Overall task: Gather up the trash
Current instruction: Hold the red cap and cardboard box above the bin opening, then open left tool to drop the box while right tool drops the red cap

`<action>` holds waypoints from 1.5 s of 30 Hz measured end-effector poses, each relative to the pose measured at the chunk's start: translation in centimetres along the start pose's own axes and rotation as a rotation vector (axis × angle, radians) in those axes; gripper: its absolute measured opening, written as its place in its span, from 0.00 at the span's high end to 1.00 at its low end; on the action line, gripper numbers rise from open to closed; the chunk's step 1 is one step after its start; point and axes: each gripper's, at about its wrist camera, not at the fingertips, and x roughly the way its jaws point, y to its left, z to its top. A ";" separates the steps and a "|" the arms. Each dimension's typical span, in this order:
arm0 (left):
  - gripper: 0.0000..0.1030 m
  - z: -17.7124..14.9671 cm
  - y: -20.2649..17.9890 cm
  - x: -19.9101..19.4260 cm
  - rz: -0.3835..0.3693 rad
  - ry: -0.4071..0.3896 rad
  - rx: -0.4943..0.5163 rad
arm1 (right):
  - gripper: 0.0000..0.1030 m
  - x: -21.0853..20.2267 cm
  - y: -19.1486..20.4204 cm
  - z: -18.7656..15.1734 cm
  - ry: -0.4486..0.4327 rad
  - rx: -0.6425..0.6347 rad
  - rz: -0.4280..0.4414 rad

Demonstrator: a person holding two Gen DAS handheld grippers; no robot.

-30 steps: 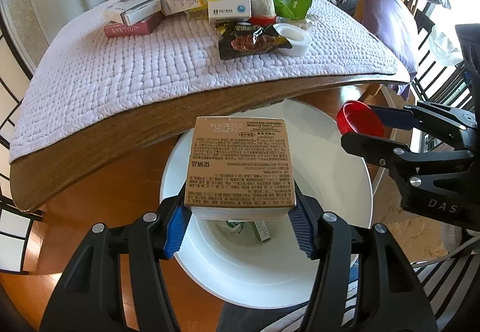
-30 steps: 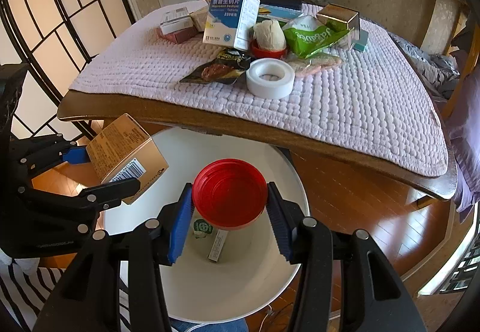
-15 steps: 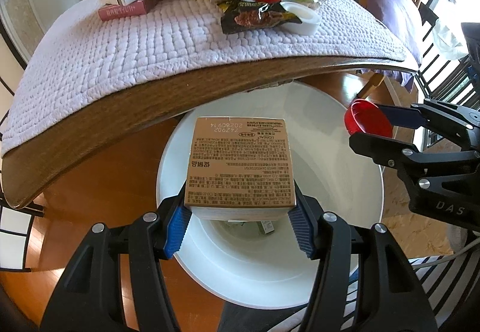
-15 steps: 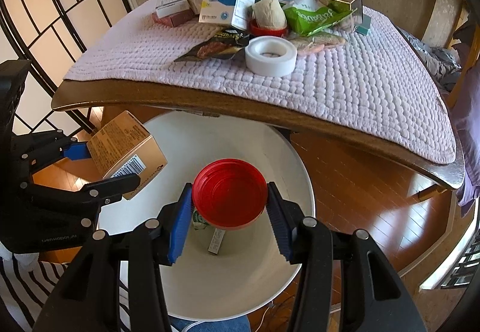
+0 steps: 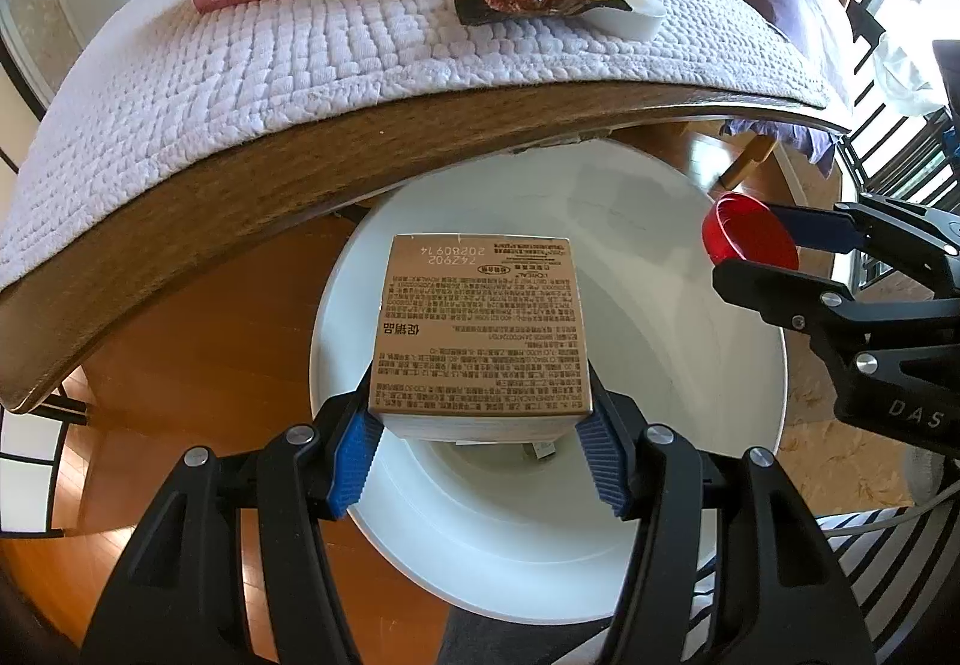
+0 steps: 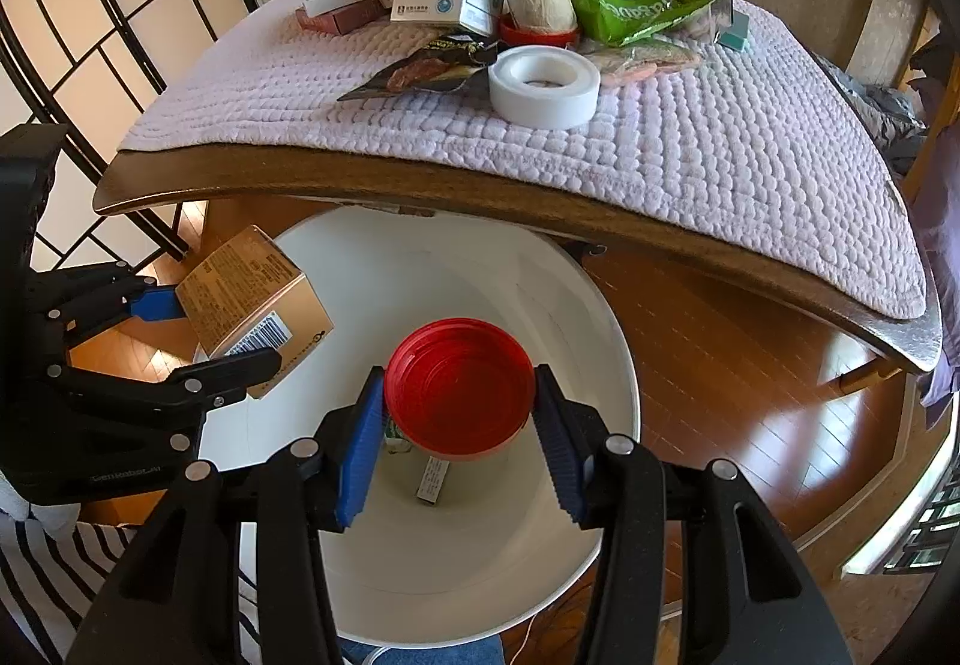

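The left gripper [image 5: 477,461] clamps a brown carton [image 5: 480,329], the right gripper [image 6: 459,440] a red lid [image 6: 459,395]; below both, the white bin [image 6: 600,317] holds perhaps two small packets.

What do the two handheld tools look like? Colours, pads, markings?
Both the left tool and right tool are matte black plastic with silver screw heads. Their fingers carry ribbed blue pads. "DAS" lettering shows on the right tool's body, "GenRobot.AI" on the left's. Black-and-white striped fabric sits below.
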 end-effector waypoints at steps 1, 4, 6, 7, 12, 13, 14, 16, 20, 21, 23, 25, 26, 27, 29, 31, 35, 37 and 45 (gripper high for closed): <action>0.42 0.0 0.0 0.1 0.001 0.002 0.000 | 0.54 0.1 0.0 0.0 0.002 0.001 0.000; 0.42 -0.1 0.0 0.5 0.003 0.006 0.001 | 0.54 0.3 -0.1 0.0 0.007 0.002 -0.001; 0.42 -0.1 0.0 0.8 0.004 0.010 0.001 | 0.54 0.4 -0.1 0.0 0.010 0.003 -0.002; 0.42 0.0 -0.2 1.0 0.005 0.011 0.002 | 0.54 0.5 -0.1 -0.1 0.013 0.003 -0.002; 0.42 0.0 -0.4 1.7 0.010 0.020 0.003 | 0.54 1.0 0.0 -0.2 0.022 0.004 -0.004; 0.42 0.0 -0.5 1.9 0.010 0.023 0.002 | 0.54 1.3 0.1 -0.2 0.024 0.003 -0.005; 0.42 0.0 -0.5 2.1 0.011 0.024 0.002 | 0.54 1.5 0.2 -0.2 0.026 0.003 -0.006; 0.42 0.0 -0.7 2.3 0.014 0.028 0.004 | 0.54 1.7 0.2 -0.3 0.030 0.005 -0.007; 0.42 -0.1 -0.9 3.0 0.017 0.036 0.005 | 0.54 2.2 0.1 -0.2 0.038 0.008 -0.007; 0.42 -0.2 -1.1 3.2 0.017 0.037 0.005 | 0.54 2.3 0.2 -0.2 0.040 0.009 -0.007; 0.42 -0.3 -1.3 3.5 0.019 0.040 0.005 | 0.54 2.6 0.2 -0.2 0.044 0.009 -0.009; 0.42 -0.4 -1.5 3.7 0.020 0.042 0.006 | 0.54 2.8 0.1 -0.3 0.046 0.009 -0.009; 0.42 -0.4 -1.6 3.9 0.021 0.043 0.006 | 0.54 3.0 0.1 -0.3 0.046 0.009 -0.009; 0.42 -0.4 -1.7 4.0 0.022 0.044 0.007 | 0.54 3.1 0.1 -0.3 0.047 0.009 -0.010; 0.42 -0.4 -1.8 4.3 0.023 0.046 0.008 | 0.54 3.3 0.1 -0.3 0.048 0.008 -0.010; 0.42 -0.5 -1.8 4.4 0.025 0.047 0.009 | 0.54 3.6 0.1 -0.4 0.049 0.009 -0.010; 0.42 -0.7 -1.9 4.9 0.025 0.050 0.007 | 0.54 3.6 0.1 -0.5 0.048 0.010 -0.010; 0.41 -0.7 -1.8 5.0 0.022 0.050 0.006 | 0.54 3.6 0.1 -0.4 0.047 0.011 -0.010; 0.31 -0.5 -1.5 5.0 0.016 0.047 0.005 | 0.47 4.4 0.0 -0.5 0.055 0.027 -0.003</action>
